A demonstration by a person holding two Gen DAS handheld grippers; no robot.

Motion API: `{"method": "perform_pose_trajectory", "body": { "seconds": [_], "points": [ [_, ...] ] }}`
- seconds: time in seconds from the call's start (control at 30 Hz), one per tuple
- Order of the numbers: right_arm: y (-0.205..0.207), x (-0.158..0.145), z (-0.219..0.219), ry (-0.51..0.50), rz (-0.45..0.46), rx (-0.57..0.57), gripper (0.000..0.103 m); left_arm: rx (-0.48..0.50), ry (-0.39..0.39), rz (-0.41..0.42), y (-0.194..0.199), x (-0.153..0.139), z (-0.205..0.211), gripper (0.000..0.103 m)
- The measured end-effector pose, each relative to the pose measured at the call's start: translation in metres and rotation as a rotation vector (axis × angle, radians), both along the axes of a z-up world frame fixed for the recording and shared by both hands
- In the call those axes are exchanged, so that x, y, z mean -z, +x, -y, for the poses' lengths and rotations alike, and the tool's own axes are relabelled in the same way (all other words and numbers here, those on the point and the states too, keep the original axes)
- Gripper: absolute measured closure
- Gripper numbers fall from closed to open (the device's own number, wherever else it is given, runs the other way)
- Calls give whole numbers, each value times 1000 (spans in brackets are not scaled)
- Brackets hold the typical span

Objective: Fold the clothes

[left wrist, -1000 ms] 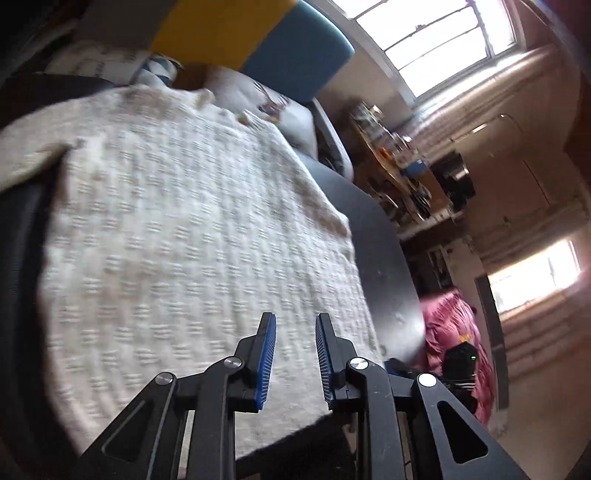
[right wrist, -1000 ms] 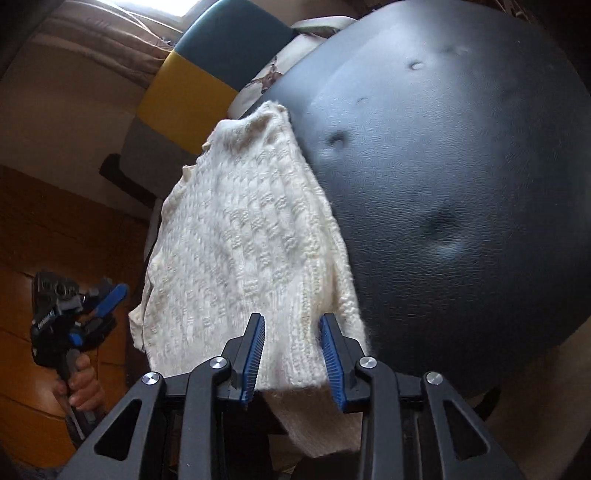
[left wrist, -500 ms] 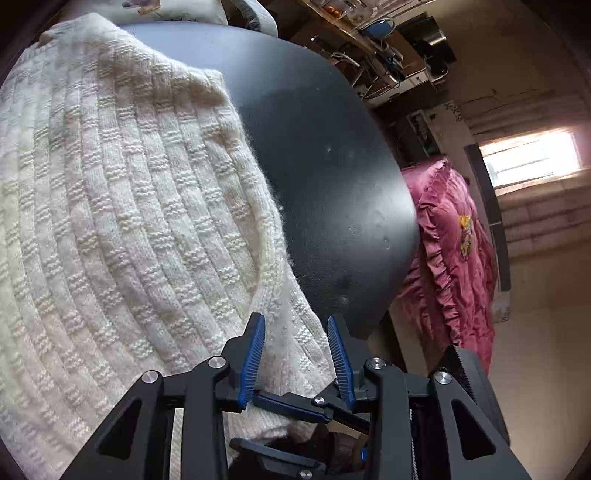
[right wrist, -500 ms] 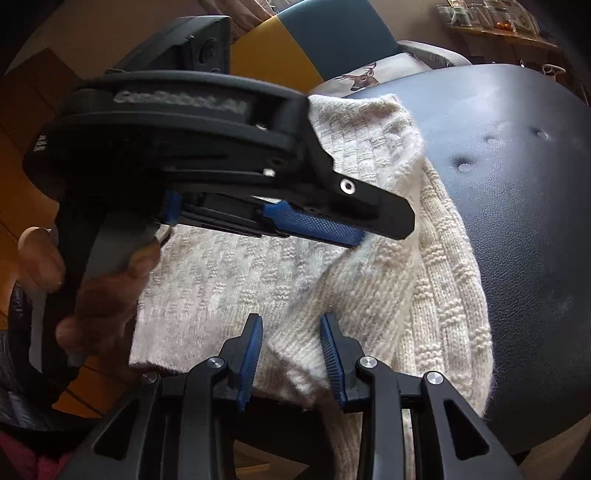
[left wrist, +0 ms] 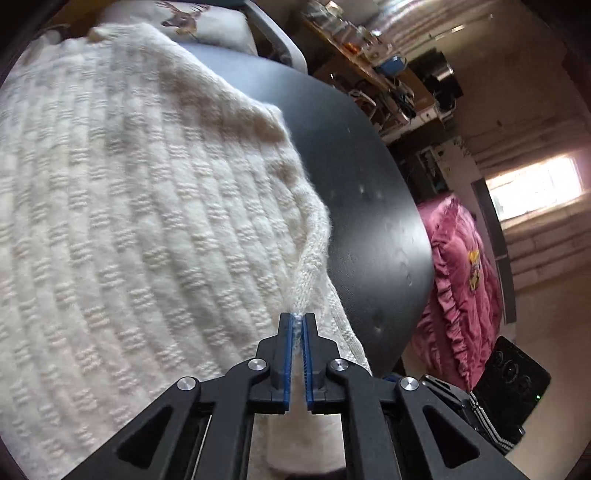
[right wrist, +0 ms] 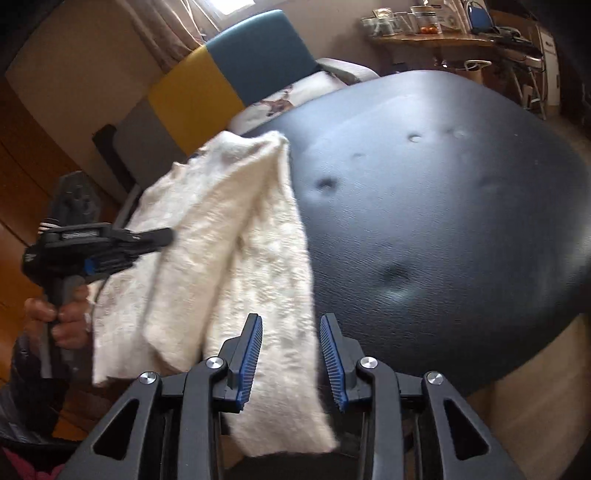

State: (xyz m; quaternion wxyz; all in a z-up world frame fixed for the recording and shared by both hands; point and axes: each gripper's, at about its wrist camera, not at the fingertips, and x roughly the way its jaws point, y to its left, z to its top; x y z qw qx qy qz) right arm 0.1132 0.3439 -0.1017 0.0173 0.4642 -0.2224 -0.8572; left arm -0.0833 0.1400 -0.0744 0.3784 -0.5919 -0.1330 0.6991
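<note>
A cream knitted sweater [left wrist: 129,221] lies over the left part of a round black padded surface [left wrist: 369,206]. My left gripper [left wrist: 298,325] is shut on a bunched edge of the sweater near the surface's rim. From the right wrist view the sweater [right wrist: 236,236] is blurred, with a long strip of it hanging over the near rim. My right gripper [right wrist: 291,350] is open, its fingers either side of that strip without pinching it. The left gripper [right wrist: 110,247] shows at the left, held by a hand [right wrist: 55,317], its tips at the sweater's edge.
A yellow and teal chair back [right wrist: 229,77] and a deer-print cushion [left wrist: 199,26] stand behind the black surface [right wrist: 443,206]. A pink ruffled cloth [left wrist: 458,288] and a black box [left wrist: 513,376] sit on the floor to the right. A cluttered shelf [left wrist: 373,55] lines the far wall.
My left gripper closed on the sweater's edge; half a second ago it was open. The left gripper drew away from my right one, and the sweater bunched into a hanging strip.
</note>
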Motion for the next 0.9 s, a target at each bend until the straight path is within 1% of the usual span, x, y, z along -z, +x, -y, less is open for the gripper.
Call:
{"method": "perform_pose_trajectory", "body": {
  "seconds": [0.07,0.13,0.2,0.23,0.27,0.33,0.37,0.43,0.47,0.5,0.57,0.63,0.73,0.83,0.9],
  "points": [
    [-5,9,7,54,54,-11,67,-49,32,10,-4,0,25,98],
    [-10,9,20,107,41,-47,67,-83,39,10,-2,3,43,98],
    [-18,10,30,105,45,-82,66,-123,49,17,-1,9,62,98],
    [-21,10,37,137,43,-93,65,-138,55,20,3,14,67,98],
    [-23,10,45,182,40,-111,60,-162,60,22,5,19,74,98],
    [-27,10,60,283,31,-154,60,-203,67,40,7,29,88,98],
    [-27,10,69,355,19,-188,63,-223,69,49,7,34,96,98],
    [-27,11,86,482,2,-248,74,-244,48,55,11,44,102,98],
    [-27,10,93,518,8,-268,82,-249,41,57,14,48,105,98],
    [-29,9,98,558,15,-284,88,-251,39,64,15,51,108,98],
    [-34,7,104,656,32,-306,92,-253,40,81,17,58,115,98],
    [-38,1,97,736,49,-307,93,-237,41,73,20,55,113,98],
    [-46,-14,74,904,60,-276,93,-210,44,57,23,50,110,98],
    [-57,-41,40,1096,54,-198,94,-183,46,41,27,45,106,98],
    [-67,-60,16,1197,48,-122,98,-162,41,31,30,42,103,98]
  ]
}}
